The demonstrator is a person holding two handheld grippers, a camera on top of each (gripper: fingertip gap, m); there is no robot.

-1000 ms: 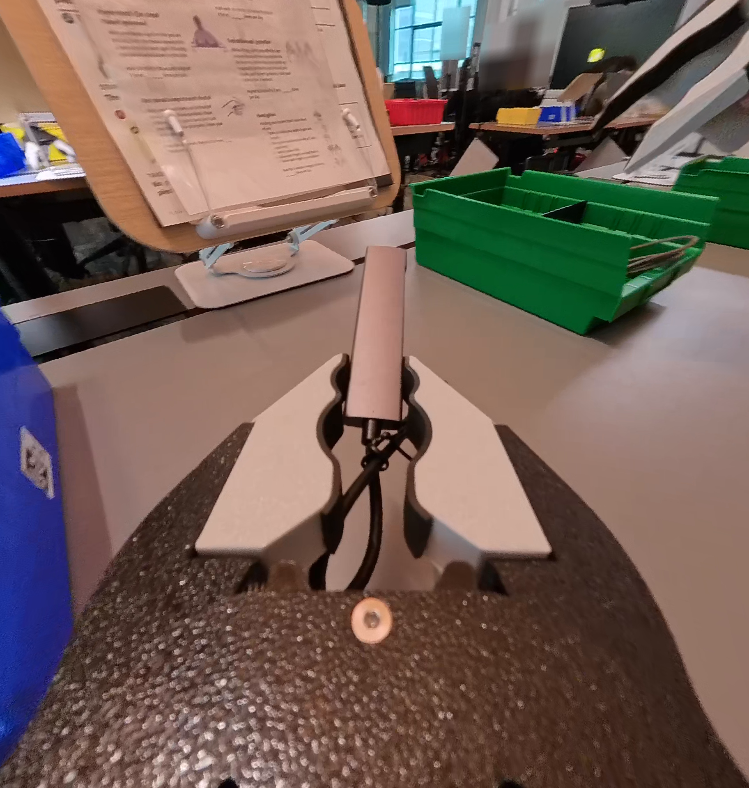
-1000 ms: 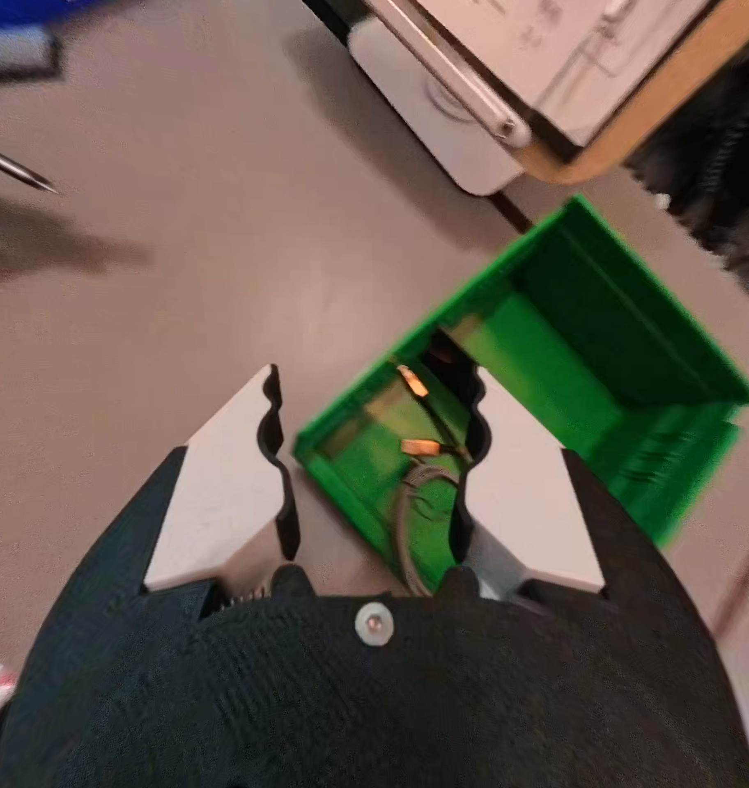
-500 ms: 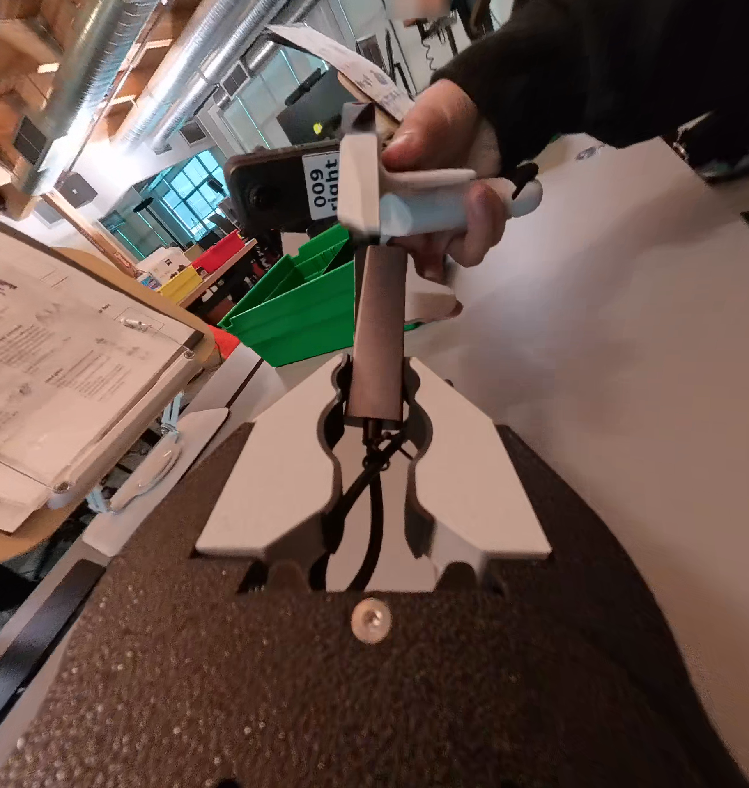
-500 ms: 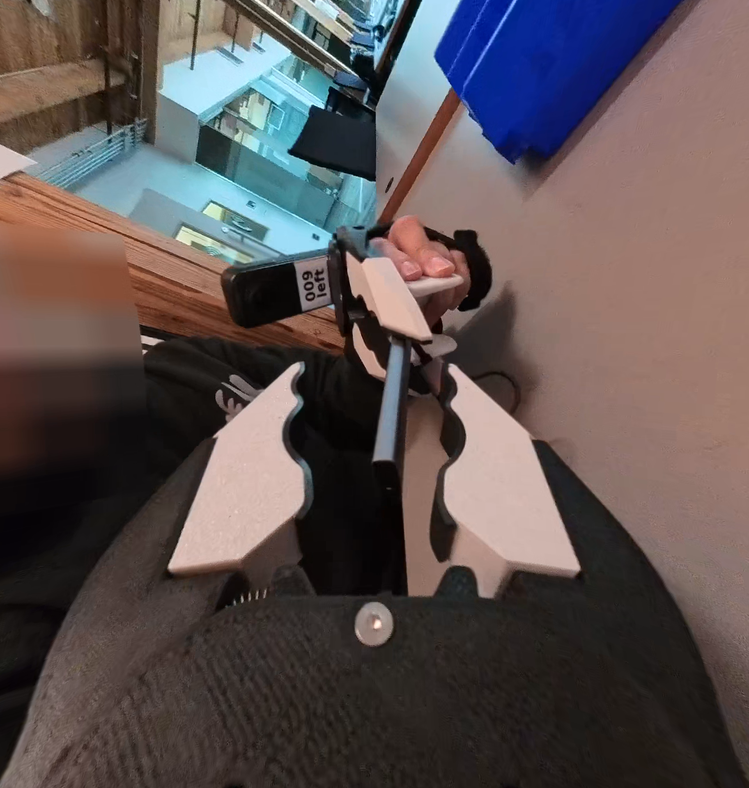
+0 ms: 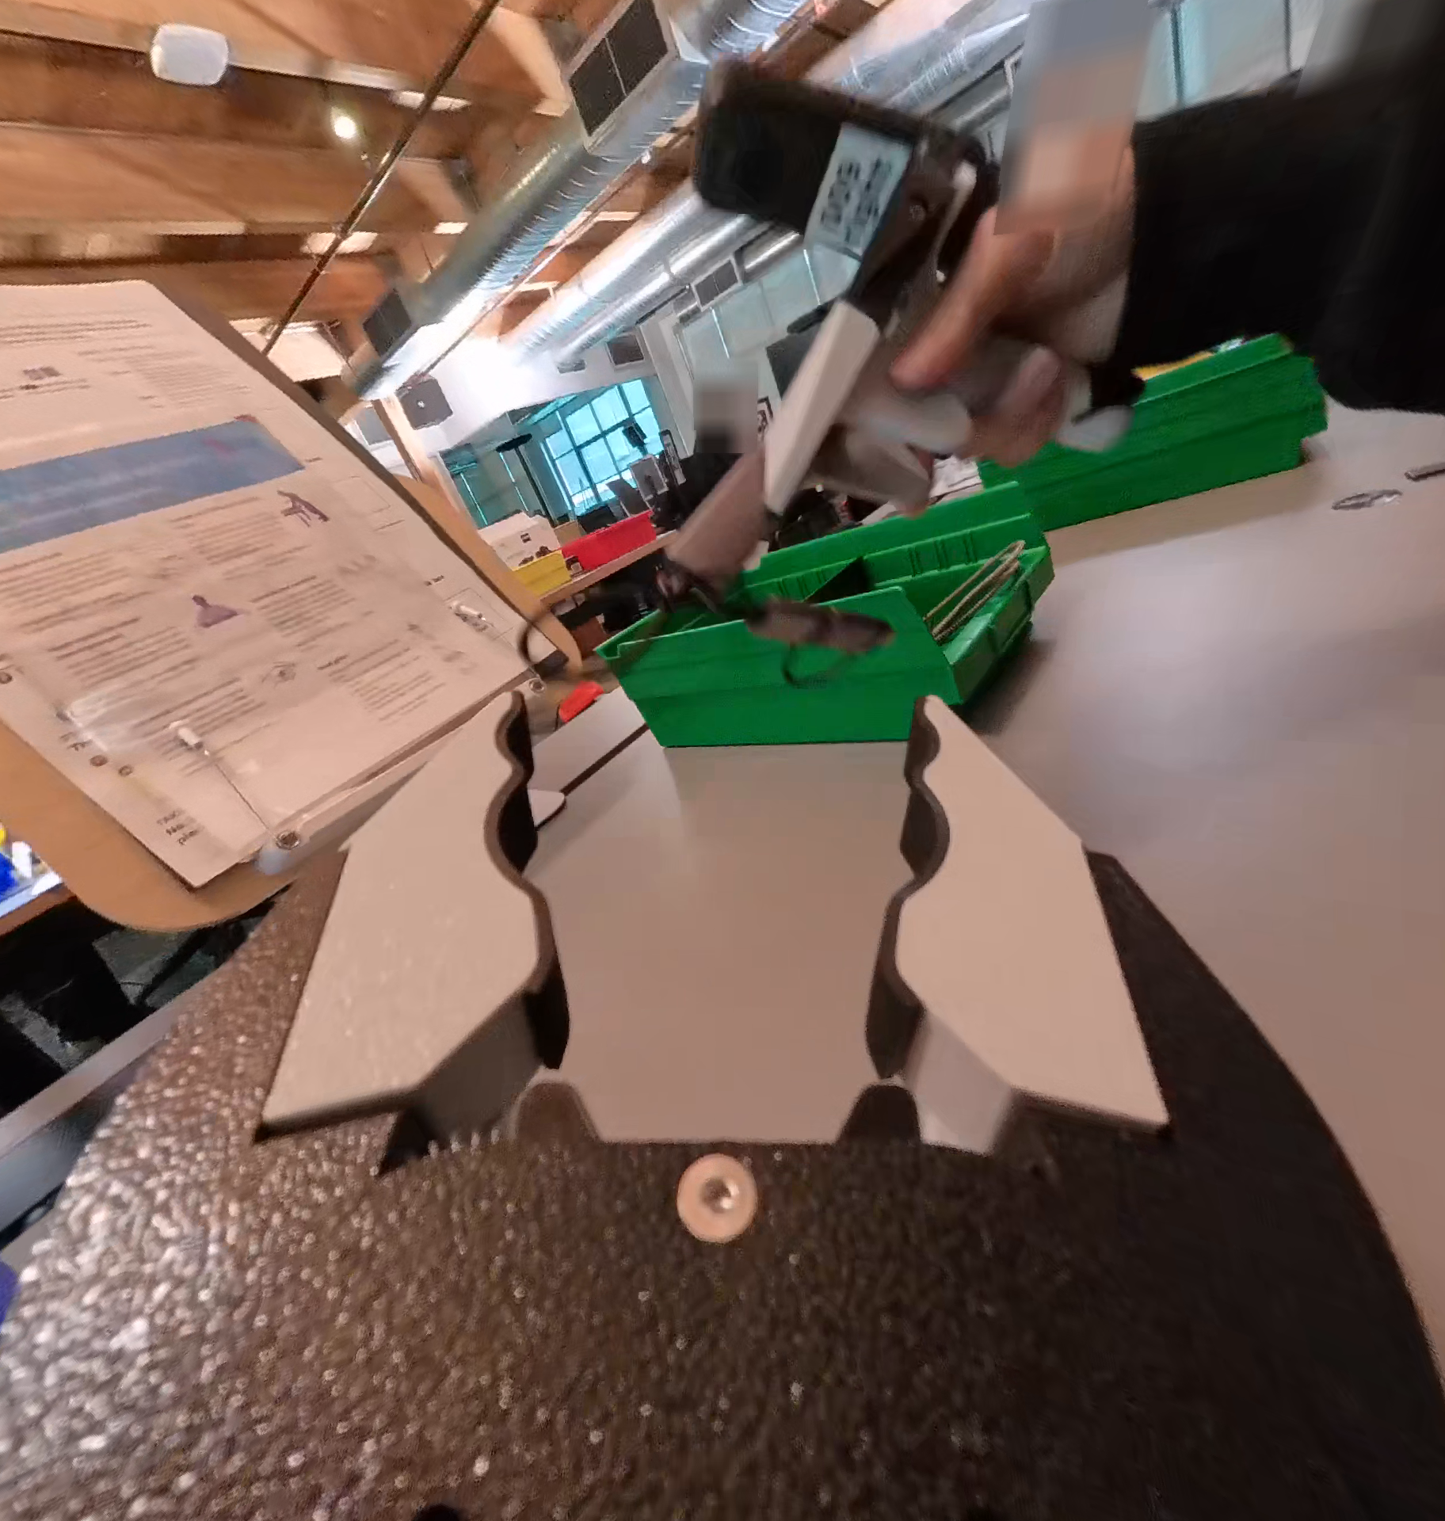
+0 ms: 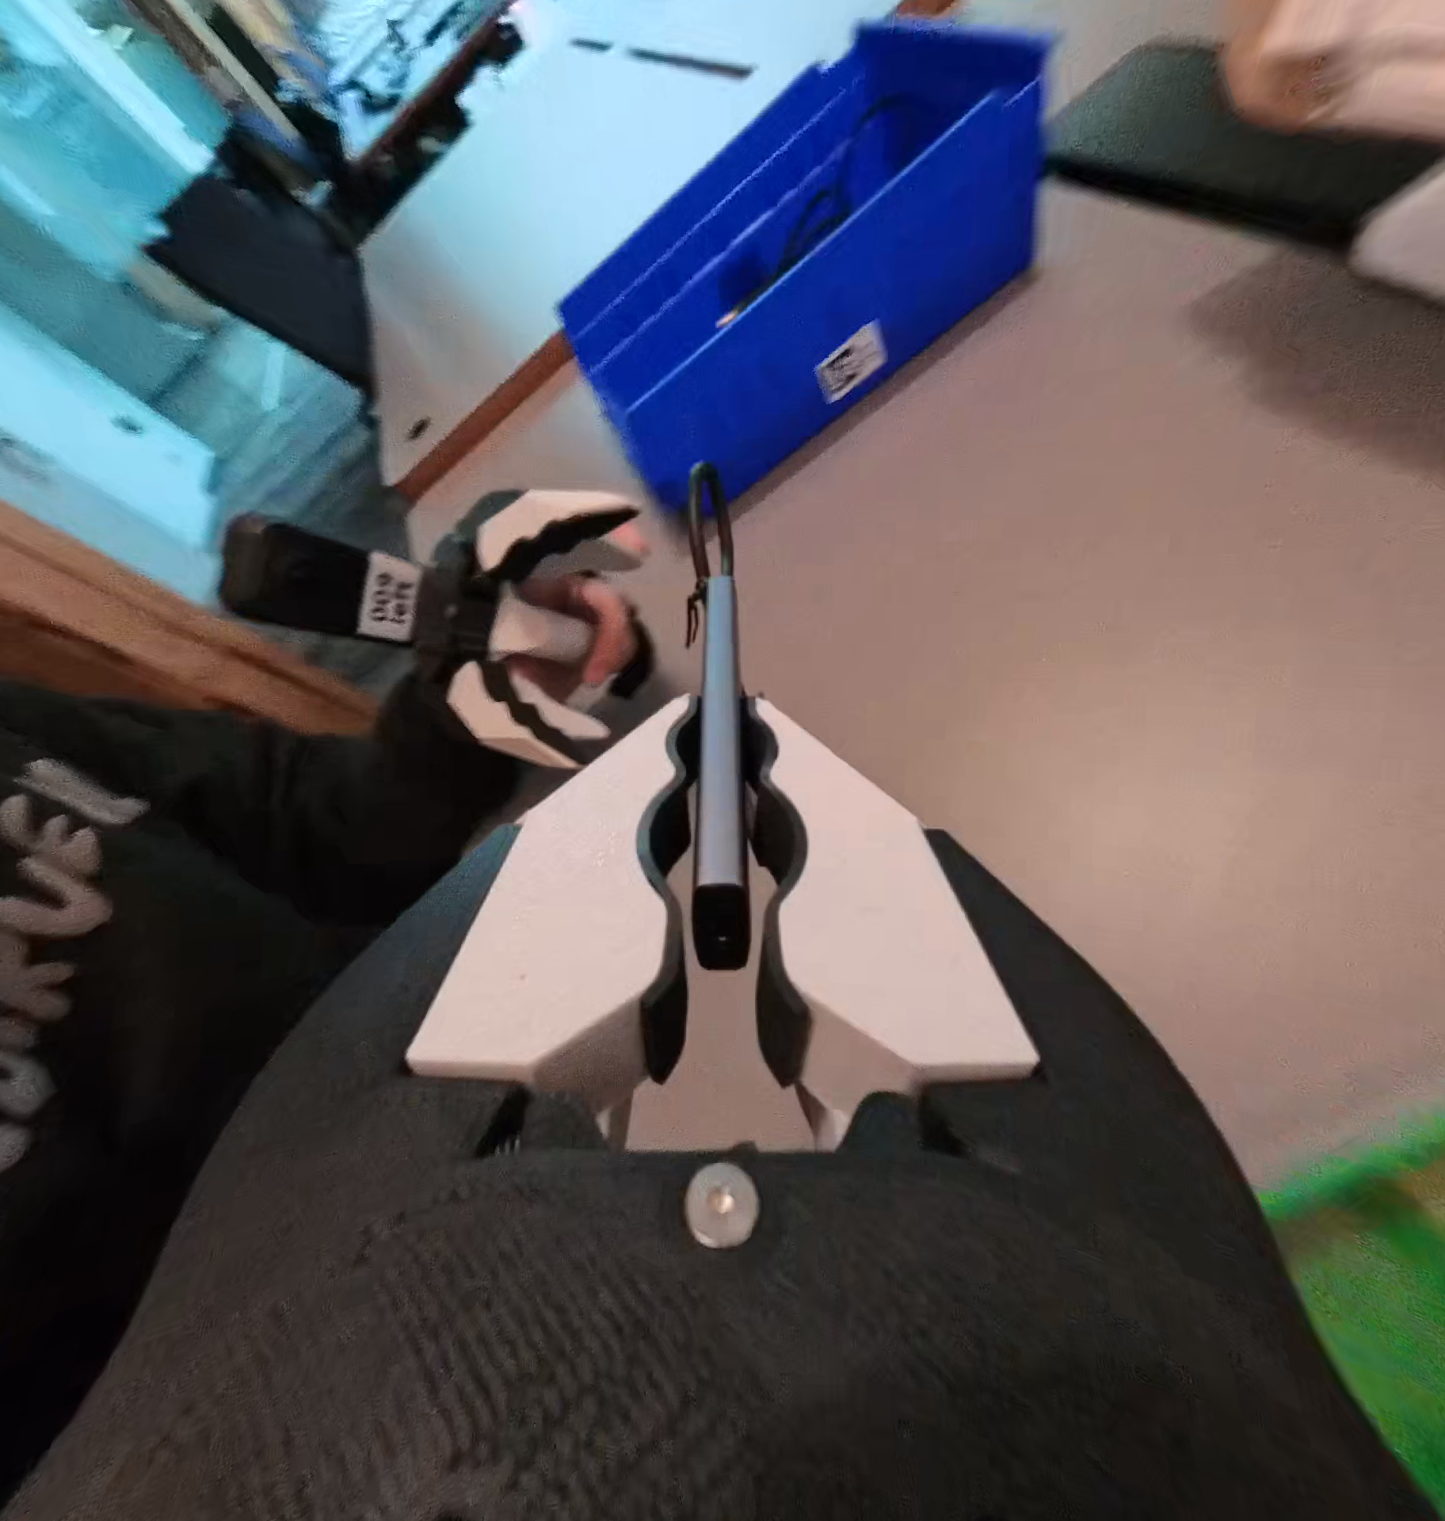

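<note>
A slim grey hub (image 6: 719, 790) with a short black cable loop (image 6: 715, 518) at its far end is clamped between my right gripper's (image 6: 719, 708) jaws, held above the grey table. In the left wrist view the right gripper (image 5: 793, 444), in a person's hand, holds the hub (image 5: 719, 527) tilted above the green bin (image 5: 785, 683), its cable dangling. My left gripper (image 5: 719, 741) is open and empty, low over the table, apart from the hub. It also shows in the right wrist view (image 6: 538, 625), left of the hub.
A wooden document stand (image 5: 209, 593) with papers leans at the left. A blue bin (image 6: 785, 329) holding a black cable stands beyond the hub. More green bins (image 5: 1155, 444) sit farther back. A dark sleeve (image 6: 250, 807) is at the left.
The hub has passed from my left gripper to my right one. The right gripper has shut on it; the left has opened and drawn back from it.
</note>
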